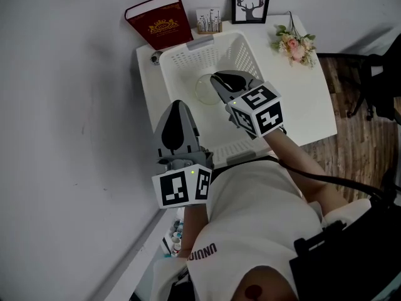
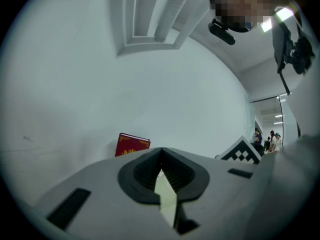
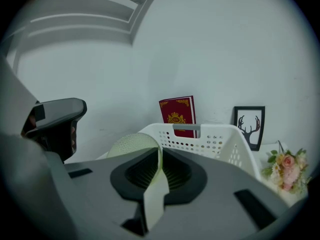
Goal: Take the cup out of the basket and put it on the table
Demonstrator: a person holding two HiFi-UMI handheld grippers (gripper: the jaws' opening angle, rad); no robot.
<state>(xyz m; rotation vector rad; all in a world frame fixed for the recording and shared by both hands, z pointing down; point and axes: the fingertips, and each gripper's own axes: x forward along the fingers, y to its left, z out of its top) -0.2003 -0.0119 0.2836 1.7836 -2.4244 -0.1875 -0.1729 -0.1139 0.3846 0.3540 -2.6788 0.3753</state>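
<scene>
My right gripper pinches the rim of the pale green cup, jaws narrow on its thin wall; the cup is within the left half of the white basket on the table. My left gripper hovers at the basket's near left corner, jaws together, empty.

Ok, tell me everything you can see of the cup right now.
The cup is pale green, see-through, thin plastic by its look, with a finely dotted wall and a round open rim. The right gripper is shut on its wall, one jaw inside, one outside. From the head view its mouth faces up, inside the white basket; whether it clears the floor I cannot tell.
</scene>
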